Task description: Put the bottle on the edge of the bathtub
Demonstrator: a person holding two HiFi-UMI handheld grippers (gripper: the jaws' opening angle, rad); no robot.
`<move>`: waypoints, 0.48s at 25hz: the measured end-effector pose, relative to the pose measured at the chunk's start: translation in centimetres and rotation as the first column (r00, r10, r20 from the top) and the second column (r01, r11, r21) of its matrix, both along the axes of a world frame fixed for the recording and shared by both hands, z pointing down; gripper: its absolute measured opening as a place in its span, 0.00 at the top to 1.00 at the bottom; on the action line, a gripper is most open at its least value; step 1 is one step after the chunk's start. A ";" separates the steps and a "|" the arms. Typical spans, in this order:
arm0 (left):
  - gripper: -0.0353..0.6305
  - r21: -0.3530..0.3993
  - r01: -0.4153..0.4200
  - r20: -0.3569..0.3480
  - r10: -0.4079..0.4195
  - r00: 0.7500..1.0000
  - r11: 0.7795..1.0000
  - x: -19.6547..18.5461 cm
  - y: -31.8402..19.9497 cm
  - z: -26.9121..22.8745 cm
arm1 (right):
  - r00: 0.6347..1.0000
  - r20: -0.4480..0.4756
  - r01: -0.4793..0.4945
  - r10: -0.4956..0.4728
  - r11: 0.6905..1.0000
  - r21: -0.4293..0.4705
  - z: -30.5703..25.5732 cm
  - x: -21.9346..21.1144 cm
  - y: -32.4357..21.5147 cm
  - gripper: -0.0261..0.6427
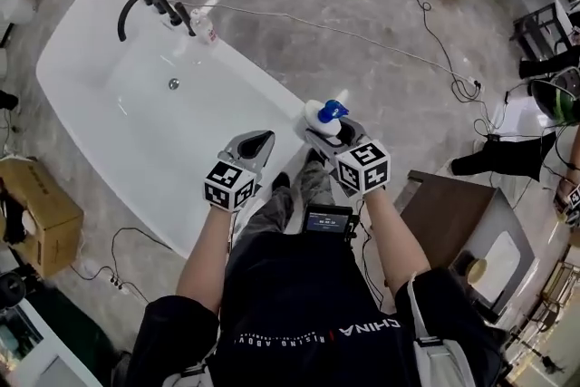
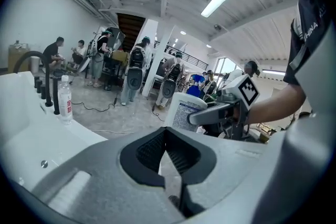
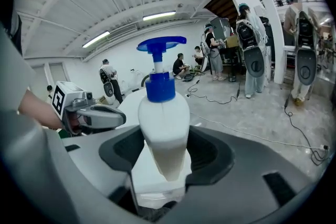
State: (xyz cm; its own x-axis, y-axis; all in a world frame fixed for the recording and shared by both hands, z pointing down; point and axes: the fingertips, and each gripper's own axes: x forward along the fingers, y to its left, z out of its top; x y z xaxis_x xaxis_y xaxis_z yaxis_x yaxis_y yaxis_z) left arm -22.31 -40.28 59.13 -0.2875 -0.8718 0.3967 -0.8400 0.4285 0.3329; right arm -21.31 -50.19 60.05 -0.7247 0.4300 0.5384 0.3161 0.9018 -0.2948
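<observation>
A white pump bottle (image 1: 326,116) with a blue pump head stands upright between the jaws of my right gripper (image 1: 323,137), which is shut on its lower body. It hangs just off the near right end of the white bathtub (image 1: 258,82). In the right gripper view the bottle (image 3: 163,123) fills the middle, clamped by both pads. My left gripper (image 1: 256,144) hovers beside it over the tub's near corner, its jaws shut with nothing between them (image 2: 166,136). From the left gripper view the bottle (image 2: 181,109) shows to the right, in the right gripper's grip.
A black faucet (image 1: 149,1) and a clear water bottle (image 1: 207,28) stand on the tub's far rim. Cables trail over the concrete floor (image 1: 381,41). A cardboard box (image 1: 36,213) sits at the left, a brown cabinet (image 1: 453,208) at the right. Several people stand far off.
</observation>
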 end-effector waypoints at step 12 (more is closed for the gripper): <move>0.93 -0.022 0.083 -0.051 -0.084 0.995 0.996 -4.0 -0.2 6.4 | 0.993 -0.040 0.116 -0.112 0.990 0.085 8.8 -7.5 1.3 0.58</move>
